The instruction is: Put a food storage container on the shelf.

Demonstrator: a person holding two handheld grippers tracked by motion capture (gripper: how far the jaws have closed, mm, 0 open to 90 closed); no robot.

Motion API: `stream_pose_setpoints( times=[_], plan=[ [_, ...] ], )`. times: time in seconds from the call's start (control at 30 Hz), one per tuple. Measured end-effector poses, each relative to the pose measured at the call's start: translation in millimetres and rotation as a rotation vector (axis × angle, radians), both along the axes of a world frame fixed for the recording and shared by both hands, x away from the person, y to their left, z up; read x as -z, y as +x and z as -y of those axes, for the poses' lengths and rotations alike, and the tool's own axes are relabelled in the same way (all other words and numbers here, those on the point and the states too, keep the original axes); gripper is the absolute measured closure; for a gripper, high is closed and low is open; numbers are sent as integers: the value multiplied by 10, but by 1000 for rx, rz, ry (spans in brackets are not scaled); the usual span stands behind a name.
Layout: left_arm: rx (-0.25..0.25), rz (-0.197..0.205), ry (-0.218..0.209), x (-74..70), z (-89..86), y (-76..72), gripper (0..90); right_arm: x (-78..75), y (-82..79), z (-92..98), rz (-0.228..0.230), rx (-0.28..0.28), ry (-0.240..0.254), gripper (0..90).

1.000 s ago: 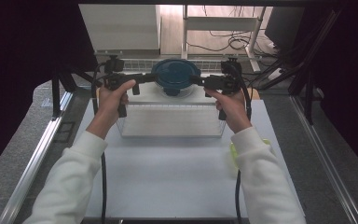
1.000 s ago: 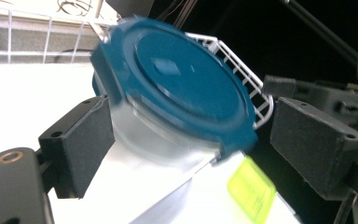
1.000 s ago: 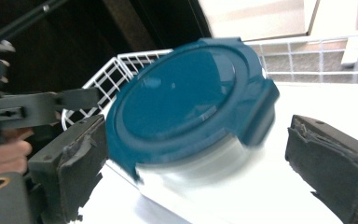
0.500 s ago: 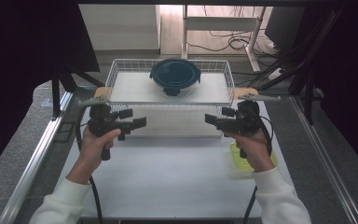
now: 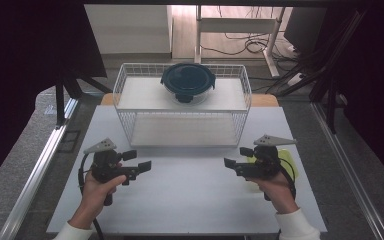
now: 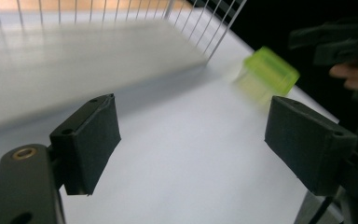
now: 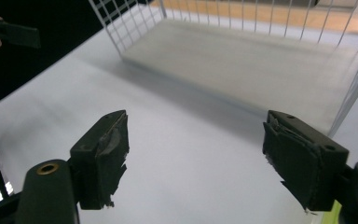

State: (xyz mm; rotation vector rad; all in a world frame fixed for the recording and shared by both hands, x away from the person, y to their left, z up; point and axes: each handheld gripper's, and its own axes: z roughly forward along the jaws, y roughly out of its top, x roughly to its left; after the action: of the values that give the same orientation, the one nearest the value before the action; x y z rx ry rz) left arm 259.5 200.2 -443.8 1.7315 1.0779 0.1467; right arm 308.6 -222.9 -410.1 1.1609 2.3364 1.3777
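Right gripper (image 5: 237, 156) noted wide-jawed, jaws just closing a little, nothing between them; left gripper (image 5: 136, 160) likewise. Small translucent yellow-green plastic block (image 5: 286, 159) found on white table (image 5: 180, 200), just behind right gripper, whose tips point away from it; well apart from left gripper. Beyond, white wire rack (image 5: 245, 100) bearing round dark-lidded glass container (image 5: 188, 80) on top shelf.

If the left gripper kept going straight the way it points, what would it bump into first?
Probably the right gripper, which faces it across the bare white table. The left gripper has open, empty jaws; depth is hard to judge.
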Motion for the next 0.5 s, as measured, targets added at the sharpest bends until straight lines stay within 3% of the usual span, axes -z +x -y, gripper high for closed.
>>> stream_pose_setpoints(
  times=[0.13, 0.17, 0.2, 0.37, 0.5],
  plan=[
    [-8, -37, 14, 195, 11, -77, 190, 269, -85, 19, -27, -14, -29, 238],
    [-15, -43, 24, 235, 10, -74, 190, 269, -85, 19, -27, -14, -29, 239],
    [-29, -51, 44, 279, 13, -64, 190, 386, -98, 24, -58, -27, -51, 238],
    [-30, -94, 49, 399, 39, -36, 179, 527, -112, 36, -88, -26, -70, 246],
    [-32, -95, 61, 412, 51, -13, 178, 583, -104, 20, -97, -26, -93, 246]
  ],
)
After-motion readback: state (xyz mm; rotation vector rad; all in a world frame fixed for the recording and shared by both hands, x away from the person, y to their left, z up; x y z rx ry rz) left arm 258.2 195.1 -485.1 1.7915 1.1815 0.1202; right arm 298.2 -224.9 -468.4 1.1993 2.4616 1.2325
